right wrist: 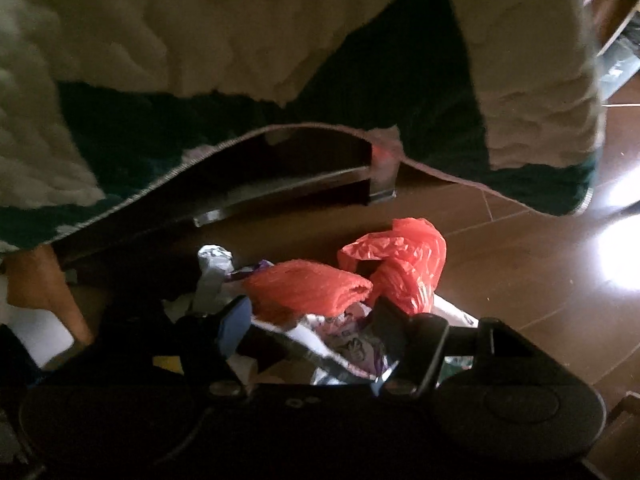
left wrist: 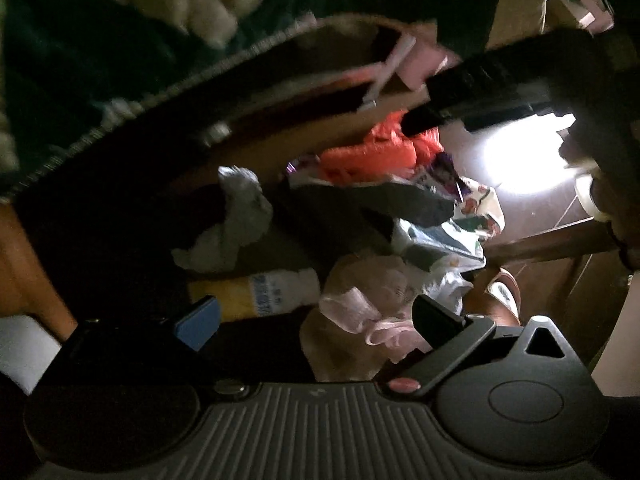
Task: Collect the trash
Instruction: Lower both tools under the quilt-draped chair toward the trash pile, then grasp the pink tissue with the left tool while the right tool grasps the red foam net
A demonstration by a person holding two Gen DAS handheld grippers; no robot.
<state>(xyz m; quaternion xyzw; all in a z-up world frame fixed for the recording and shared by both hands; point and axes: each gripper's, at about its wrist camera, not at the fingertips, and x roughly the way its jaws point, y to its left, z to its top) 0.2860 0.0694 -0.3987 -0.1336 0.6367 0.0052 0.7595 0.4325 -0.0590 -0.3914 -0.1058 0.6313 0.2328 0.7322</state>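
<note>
A heap of trash lies on the brown wooden floor (right wrist: 520,264). In the left wrist view it holds a red plastic bag (left wrist: 376,152), crumpled white paper (left wrist: 236,216), a pale pink bag (left wrist: 360,304), a white labelled bottle (left wrist: 280,288) and printed wrappers (left wrist: 476,204). My left gripper (left wrist: 316,320) is open just above the pink bag. My right gripper (left wrist: 480,88) reaches in from the upper right, its tip at the red bag. In the right wrist view the right gripper (right wrist: 314,320) is open, with a purple-white wrapper (right wrist: 348,344) between its fingers and the red bag (right wrist: 400,252) just beyond.
A green and cream rug (right wrist: 200,40) hangs with its edge lifted over a dark low frame (right wrist: 280,192) behind the heap. An orange wooden leg (right wrist: 48,292) stands at the left. A foot in a slipper (left wrist: 504,292) is at the right, by strong glare (left wrist: 520,160).
</note>
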